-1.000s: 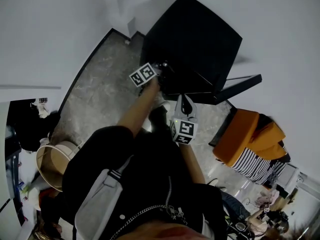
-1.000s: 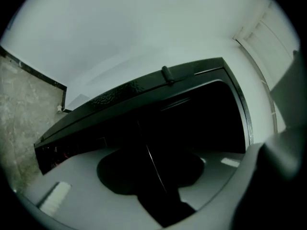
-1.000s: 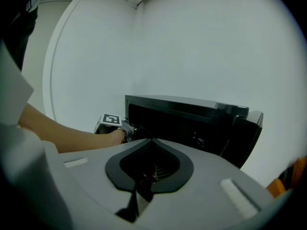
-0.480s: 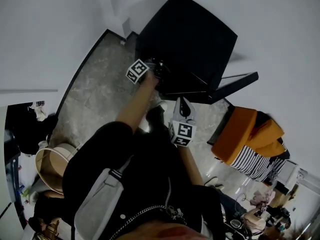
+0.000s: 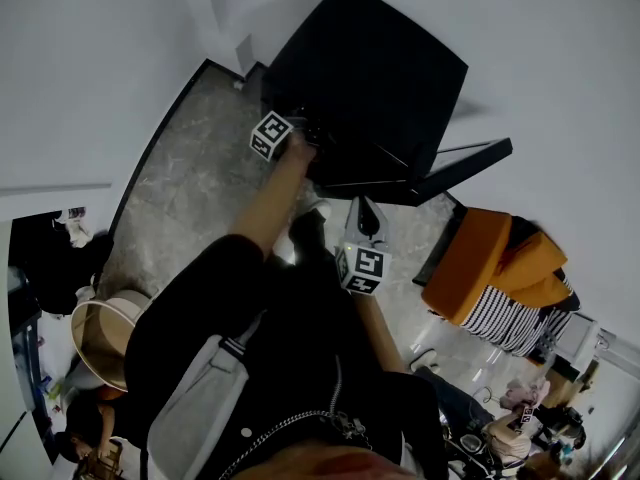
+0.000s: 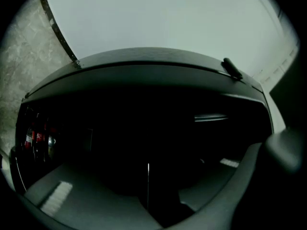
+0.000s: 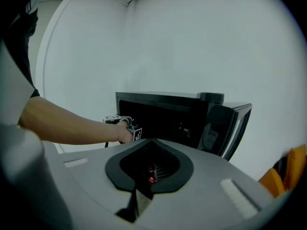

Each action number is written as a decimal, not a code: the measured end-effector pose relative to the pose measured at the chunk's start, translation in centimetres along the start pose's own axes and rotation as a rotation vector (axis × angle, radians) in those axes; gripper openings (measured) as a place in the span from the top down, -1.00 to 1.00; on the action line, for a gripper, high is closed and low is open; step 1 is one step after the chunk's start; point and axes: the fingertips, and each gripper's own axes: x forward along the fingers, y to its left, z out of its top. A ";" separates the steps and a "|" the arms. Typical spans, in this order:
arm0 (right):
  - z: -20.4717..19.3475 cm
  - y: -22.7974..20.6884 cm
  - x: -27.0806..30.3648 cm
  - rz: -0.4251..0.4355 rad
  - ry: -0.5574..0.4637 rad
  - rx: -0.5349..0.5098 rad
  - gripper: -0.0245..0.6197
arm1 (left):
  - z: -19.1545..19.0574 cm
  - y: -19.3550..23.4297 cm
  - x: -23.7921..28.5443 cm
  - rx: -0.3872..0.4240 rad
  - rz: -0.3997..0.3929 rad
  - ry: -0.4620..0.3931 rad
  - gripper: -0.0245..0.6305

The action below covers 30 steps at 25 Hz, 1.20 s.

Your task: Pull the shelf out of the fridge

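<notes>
Left tongs [image 6: 160, 195], just closing, gape on darkness inside boxy black fridge [image 5: 380, 78]; right tongs [image 7: 152, 143] shut.

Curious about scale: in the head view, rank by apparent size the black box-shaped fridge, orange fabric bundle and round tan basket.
1. black box-shaped fridge
2. orange fabric bundle
3. round tan basket, partly hidden by the person, so less certain

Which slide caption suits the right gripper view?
Shut right gripper faces open black fridge as a bare forearm reaches toward it.

Home: small fridge [image 5: 370, 78], piled clothes [image 5: 500, 288]
</notes>
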 end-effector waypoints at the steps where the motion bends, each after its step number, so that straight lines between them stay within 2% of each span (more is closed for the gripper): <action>1: 0.0 -0.1 0.0 -0.002 0.003 0.005 0.92 | 0.0 0.0 0.2 0.004 -0.001 0.000 0.60; 8: -0.1 -0.2 -0.1 -0.012 -0.004 0.014 0.92 | -0.5 0.3 1.1 -0.005 -0.007 0.023 0.65; 12: -0.2 -0.2 -0.3 -0.017 0.003 0.016 0.92 | -0.3 0.2 1.2 -0.015 -0.004 0.018 0.76; 13: -0.2 -0.3 -0.3 -0.020 0.003 0.015 0.92 | -0.3 0.2 1.2 -0.014 -0.001 0.016 0.84; 30: -0.1 0.0 0.0 -0.022 0.004 0.048 0.92 | -0.5 0.4 0.7 0.012 -0.002 0.040 0.86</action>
